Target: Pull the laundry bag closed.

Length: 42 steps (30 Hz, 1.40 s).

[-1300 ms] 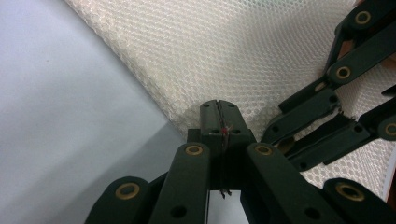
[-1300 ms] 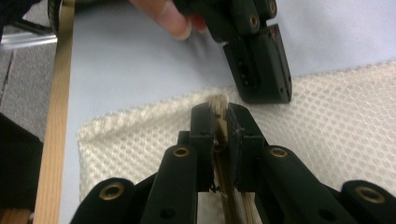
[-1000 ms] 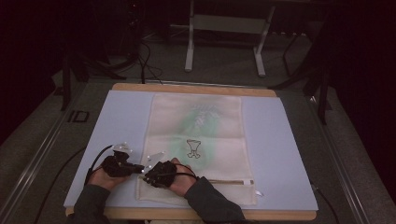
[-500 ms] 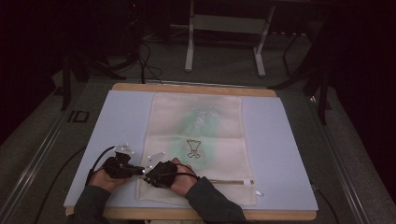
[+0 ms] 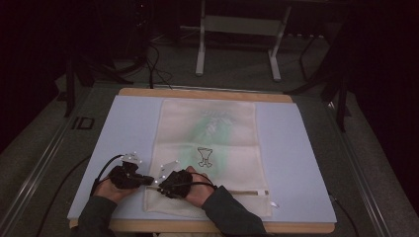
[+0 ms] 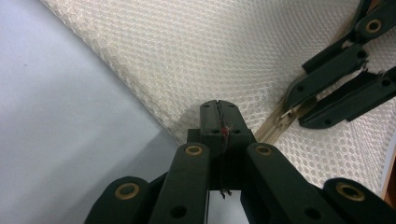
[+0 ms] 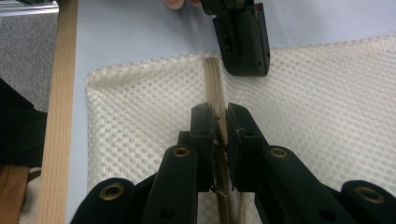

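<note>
Left gripper (image 6: 218, 109) jaws clamped on cream mesh laundry bag (image 5: 207, 143) edge; right gripper (image 7: 220, 122) jaws clamped on its beige zipper strip (image 7: 214, 79). Zipper's long run apparently left.

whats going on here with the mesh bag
A person works two grippers at the near left corner of a white mesh bag lying flat on the blue mat. The left gripper is shut on the bag's edge, and the right gripper is clamped on its tan zipper strip.
</note>
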Each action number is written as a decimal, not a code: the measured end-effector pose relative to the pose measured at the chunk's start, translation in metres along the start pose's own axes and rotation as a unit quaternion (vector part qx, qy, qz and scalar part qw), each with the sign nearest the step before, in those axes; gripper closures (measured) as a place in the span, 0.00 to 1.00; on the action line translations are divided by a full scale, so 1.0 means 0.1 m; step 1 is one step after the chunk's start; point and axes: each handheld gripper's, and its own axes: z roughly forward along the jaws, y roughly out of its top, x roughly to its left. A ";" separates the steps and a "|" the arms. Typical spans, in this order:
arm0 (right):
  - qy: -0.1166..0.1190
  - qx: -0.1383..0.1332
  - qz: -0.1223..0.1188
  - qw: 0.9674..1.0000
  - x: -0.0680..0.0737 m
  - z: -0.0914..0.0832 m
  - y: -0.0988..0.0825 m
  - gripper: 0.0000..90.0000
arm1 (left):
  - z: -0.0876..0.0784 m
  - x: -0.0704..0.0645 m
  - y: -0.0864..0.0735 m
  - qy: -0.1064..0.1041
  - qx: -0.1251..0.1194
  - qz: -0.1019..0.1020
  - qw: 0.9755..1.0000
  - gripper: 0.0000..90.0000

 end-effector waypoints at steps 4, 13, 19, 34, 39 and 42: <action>-0.002 0.003 -0.003 1.000 0.00 -0.03 -0.02 0.91 | 0.00 0.00 0.00 0.000 0.000 0.000 1.000 1.00; -0.005 0.009 -0.003 1.000 -0.01 -0.13 -0.08 0.91 | 0.00 0.00 -0.01 0.001 -0.004 0.005 1.000 1.00; -0.006 0.013 -0.003 1.000 -0.02 -0.19 -0.12 0.91 | 0.00 0.00 -0.01 0.001 -0.004 0.007 1.000 1.00; -0.011 0.021 -0.002 1.000 -0.02 -0.28 -0.23 0.91 | 0.00 -0.01 0.00 0.006 0.001 0.010 1.000 1.00; -0.011 0.027 -0.003 1.000 0.00 -0.30 -0.25 0.91 | 0.00 -0.01 0.00 0.006 0.001 0.012 1.000 1.00; -0.013 0.030 -0.003 0.999 0.00 -0.33 -0.29 0.91 | 0.00 -0.01 0.00 0.006 0.002 0.011 1.000 1.00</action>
